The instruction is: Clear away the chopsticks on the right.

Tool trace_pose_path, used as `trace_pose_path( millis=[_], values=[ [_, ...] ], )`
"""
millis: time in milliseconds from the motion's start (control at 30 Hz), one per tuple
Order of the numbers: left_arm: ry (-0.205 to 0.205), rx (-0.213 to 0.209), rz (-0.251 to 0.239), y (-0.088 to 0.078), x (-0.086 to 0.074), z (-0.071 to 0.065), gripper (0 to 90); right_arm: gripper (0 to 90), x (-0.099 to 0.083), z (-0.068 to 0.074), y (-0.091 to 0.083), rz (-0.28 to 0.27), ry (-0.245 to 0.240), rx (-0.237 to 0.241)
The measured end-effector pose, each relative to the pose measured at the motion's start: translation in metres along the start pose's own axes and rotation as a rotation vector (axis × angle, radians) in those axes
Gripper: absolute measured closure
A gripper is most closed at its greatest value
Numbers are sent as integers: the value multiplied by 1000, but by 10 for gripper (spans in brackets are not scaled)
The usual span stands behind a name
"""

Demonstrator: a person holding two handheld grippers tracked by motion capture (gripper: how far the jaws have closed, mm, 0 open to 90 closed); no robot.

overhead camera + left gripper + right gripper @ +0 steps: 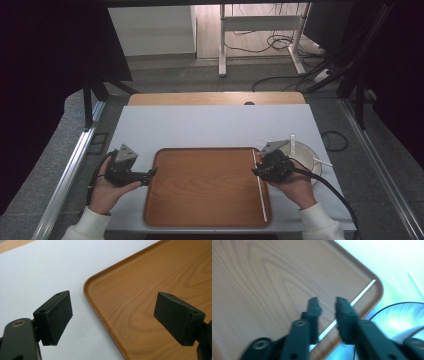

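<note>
The high view shows a plate (306, 152) beside the right hand-held gripper (260, 172).

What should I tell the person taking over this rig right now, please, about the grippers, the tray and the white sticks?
Left gripper: open, nothing between its jaws, at the tray's left edge.
Right gripper: jaws apart, nothing gripped, above the tray's right side.
Wooden tray: in front of the person on the white table cover.
One long white stick lies inside the tray along its right rim.
More white sticks rest on or beside the round plate right of the tray; the exact count is unclear.
Done: apparently one stick in the tray.
Left: probably the remaining sticks at the plate.
</note>
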State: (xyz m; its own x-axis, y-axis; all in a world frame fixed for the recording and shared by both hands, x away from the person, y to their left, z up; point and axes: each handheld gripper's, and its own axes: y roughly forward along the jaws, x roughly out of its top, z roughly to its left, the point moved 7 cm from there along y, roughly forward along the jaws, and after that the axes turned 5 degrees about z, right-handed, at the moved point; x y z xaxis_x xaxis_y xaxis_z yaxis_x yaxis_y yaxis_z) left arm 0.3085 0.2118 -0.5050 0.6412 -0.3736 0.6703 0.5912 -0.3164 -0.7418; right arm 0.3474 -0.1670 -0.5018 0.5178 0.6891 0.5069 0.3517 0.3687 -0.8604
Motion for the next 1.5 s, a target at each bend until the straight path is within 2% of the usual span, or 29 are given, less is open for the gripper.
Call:
trace_pose_path(
  millis=[67, 167, 400, 500, 633, 1167, 1367, 1500],
  values=[
    [-1, 1, 0, 0, 0, 0, 145, 559, 1, -2, -6, -21, 2, -5],
    [-1, 1, 1, 0, 0, 0, 146, 494, 3, -6, -13, -44, -1, -11],
    [-5, 2, 1, 0, 0, 1, 145, 447, 5, -21, -34, -88, 36, -22],
    [-3, 2, 2, 0, 0, 1, 146, 416, 3, -26, -40, -81, 41, -18],
    [-2, 2, 2, 0, 0, 1, 146, 368, 0, -36, -49, -80, 36, -58],
    [-2, 2, 2, 0, -1, 1, 146, 345, -17, -73, -75, -94, 124, -111],
    [-3, 2, 6, 1, -1, 1, 146, 349, -29, -92, -89, -91, 159, -163],
    [-3, 2, 8, 2, -1, 1, 146, 362, -41, -106, -93, -66, 194, -191]
  ],
)
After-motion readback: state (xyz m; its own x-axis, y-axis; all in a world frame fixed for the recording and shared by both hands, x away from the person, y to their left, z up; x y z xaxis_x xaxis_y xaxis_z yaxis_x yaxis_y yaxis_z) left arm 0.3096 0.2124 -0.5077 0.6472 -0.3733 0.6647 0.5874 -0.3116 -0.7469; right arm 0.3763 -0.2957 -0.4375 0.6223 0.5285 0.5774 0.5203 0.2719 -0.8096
